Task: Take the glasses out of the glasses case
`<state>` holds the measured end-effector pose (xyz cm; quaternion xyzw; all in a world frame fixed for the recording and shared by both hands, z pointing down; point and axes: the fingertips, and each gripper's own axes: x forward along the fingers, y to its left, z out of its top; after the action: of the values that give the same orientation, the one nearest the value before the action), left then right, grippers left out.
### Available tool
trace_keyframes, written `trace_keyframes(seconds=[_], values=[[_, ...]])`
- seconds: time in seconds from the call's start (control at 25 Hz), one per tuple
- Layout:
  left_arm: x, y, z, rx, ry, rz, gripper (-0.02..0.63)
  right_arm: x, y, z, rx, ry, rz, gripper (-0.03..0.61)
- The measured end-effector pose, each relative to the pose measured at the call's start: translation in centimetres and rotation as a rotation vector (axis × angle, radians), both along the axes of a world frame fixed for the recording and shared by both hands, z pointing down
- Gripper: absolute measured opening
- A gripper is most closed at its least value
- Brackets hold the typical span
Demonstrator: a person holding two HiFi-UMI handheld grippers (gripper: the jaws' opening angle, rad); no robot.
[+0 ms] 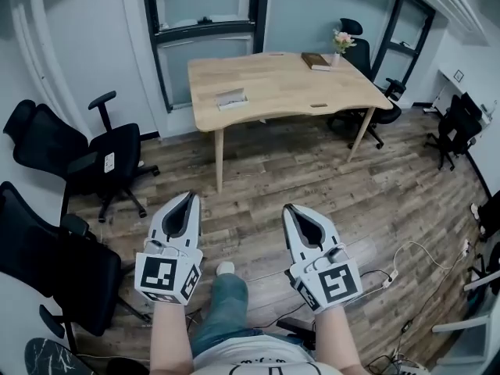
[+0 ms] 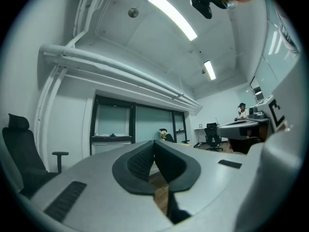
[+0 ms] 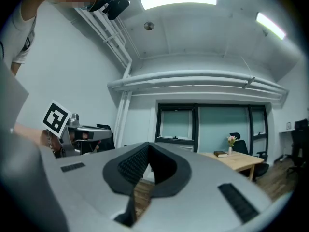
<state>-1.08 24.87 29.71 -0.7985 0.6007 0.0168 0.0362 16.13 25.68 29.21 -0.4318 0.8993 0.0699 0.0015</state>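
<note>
Possibly glasses case (image 1: 232,98), contents unclear.

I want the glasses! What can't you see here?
- Head view: the pale thing on the table is too small to tell if it's the glasses case.
- Glasses: none made out in any view.
- Left gripper view: the left gripper hides most of the table.
- Right gripper view: the right gripper hides the table's left part.
</note>
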Motion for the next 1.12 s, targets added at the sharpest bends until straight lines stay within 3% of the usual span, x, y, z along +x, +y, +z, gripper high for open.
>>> trace_keyframes(seconds=[0.36,0.56,1.12], values=[[-7.9,-19.1,0.5,-0.030,0.012,0.032,0.018,-8.1,-19.2,-0.2,-0.010,0.021,0.031,0.009],[-10.5,-27.5,0.3,-0.047,0.031,0.068,0.025,-11.8,-26.9,-1.0,-0.005,0.053,0.039,0.009],[-10.9,-42.4,3.9,-0.120,0.036,0.120,0.063,-10.4,-42.1,1.9,-0.081,0.035,0.119,0.009]])
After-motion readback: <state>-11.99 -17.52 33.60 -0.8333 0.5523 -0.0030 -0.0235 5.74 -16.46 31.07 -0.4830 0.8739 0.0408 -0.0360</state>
